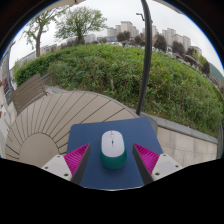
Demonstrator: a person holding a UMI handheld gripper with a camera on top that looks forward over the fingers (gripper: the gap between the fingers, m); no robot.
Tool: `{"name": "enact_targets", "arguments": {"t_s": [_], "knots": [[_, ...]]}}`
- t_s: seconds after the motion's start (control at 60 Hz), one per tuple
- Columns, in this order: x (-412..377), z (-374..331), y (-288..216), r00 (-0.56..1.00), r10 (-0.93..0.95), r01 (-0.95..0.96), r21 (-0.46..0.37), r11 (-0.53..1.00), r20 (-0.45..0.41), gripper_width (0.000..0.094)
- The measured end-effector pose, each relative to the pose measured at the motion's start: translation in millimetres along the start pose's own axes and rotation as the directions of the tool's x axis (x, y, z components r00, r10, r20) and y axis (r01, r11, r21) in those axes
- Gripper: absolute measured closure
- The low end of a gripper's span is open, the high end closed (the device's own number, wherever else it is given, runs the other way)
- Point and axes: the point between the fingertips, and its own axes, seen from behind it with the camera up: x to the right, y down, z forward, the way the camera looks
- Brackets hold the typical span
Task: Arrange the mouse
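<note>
From the gripper view I see the hand-held gripper (112, 162) spread wide — its fingers (76, 158) pinch nothing. The mouse (113, 148), white with a teal rear, rests between them on the blue surface (100, 136), gaps either side — grass (130, 75) lies beyond.

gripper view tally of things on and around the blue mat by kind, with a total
mouse (white, teal rear), between the open fingers: 1
blue mat under it: 1
gripper fingers with magenta pads: 2
black pole beyond the mat: 1
Total: 5
</note>
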Motion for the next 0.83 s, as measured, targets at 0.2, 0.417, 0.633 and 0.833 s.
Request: {"name": "enact_targets", "arguments": {"t_s": [0.2, 0.417, 0.633, 0.833], "knots": [[-28.8, -121.6, 15.6, 0.998, 0.021, -0.017, -0.062, 0.998, 0.054, 0.0091], [-45.2, -248.8, 76.0, 0.998, -0.046, 0.051, -0.163, 0.985, 0.032, 0.0087], [-69.7, -306.4, 100.7, 0.99, -0.118, 0.129, -0.151, 0.98, 0.079, 0.0082], [-66.5, -306.0, 108.4, 0.99, -0.138, 0.143, -0.161, 0.977, 0.041, 0.0083]]}}
